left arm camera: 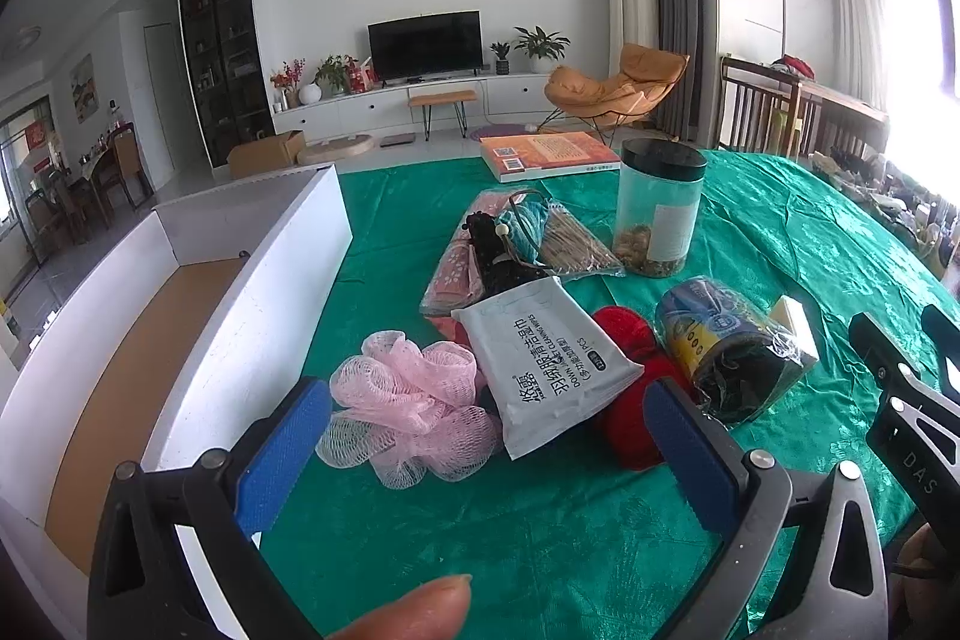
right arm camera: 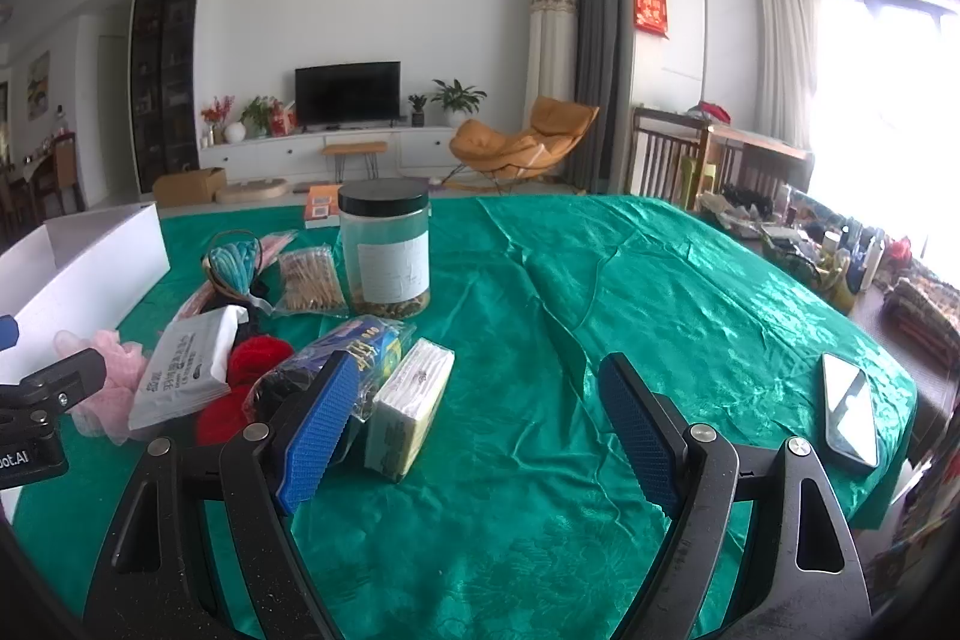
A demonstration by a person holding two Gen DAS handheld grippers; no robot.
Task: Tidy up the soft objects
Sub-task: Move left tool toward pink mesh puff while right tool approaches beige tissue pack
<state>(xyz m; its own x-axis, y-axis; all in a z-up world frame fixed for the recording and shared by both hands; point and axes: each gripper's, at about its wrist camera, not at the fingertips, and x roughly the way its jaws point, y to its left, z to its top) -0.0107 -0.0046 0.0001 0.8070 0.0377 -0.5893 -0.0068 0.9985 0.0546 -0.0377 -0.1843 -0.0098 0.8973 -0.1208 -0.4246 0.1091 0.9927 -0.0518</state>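
The left gripper (left arm camera: 486, 436) is wide open and holds nothing; its blue pads flank the pink loofah (left arm camera: 411, 403) and wipes pack (left arm camera: 543, 361) without touching them. The right gripper (right arm camera: 474, 427) also gapes empty over the green cloth (right arm camera: 600, 292). The pack's long axis runs from near-right to far-left, leaning on the red yarn (left arm camera: 630, 382). A white box (left arm camera: 252, 304) stands at left.

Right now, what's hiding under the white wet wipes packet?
The white wet wipes packet lies on a red yarn ball and overlaps the pink mesh bath pouf. Whatever else sits beneath it is covered.
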